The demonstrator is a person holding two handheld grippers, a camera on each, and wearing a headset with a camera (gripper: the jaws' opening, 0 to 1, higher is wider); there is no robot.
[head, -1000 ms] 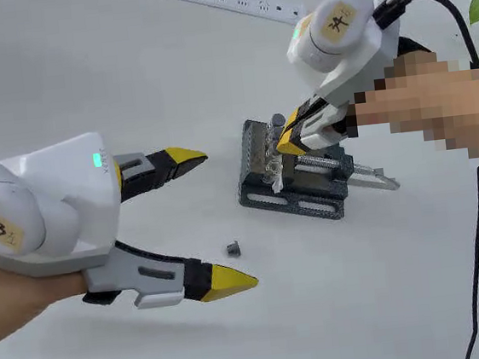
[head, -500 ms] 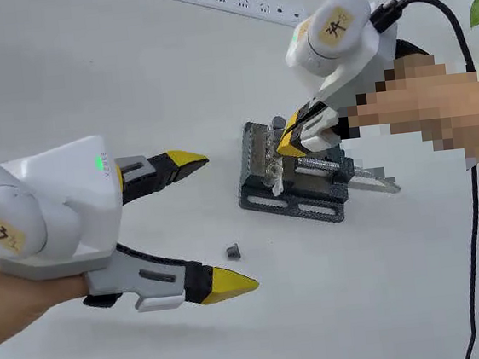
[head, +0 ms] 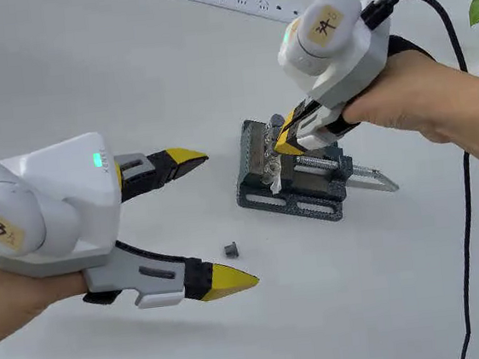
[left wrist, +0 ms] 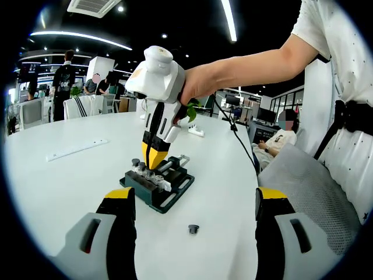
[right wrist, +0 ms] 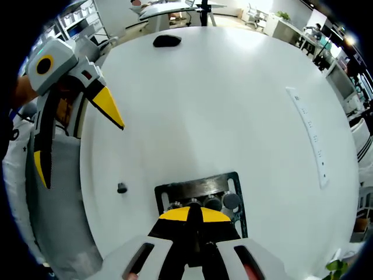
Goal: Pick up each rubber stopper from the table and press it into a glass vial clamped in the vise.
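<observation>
Right gripper (head: 286,145) barely nudged left since last look, jaws together, tips down at glass vials (head: 270,169) in vise (head: 310,199). Left gripper (head: 218,219) unchanged, jaws wide. Rubber stopper (head: 230,250) lies on table (head: 83,76), just off left gripper's lower tip.

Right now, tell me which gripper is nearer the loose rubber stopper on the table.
Left. The left gripper hovers open just short of the stopper; the right gripper is farther off, shut above the vise.

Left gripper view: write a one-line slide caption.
Right gripper, jaws shut, points down at vials clamped in the vise; one rubber stopper lies loose nearer.
</observation>
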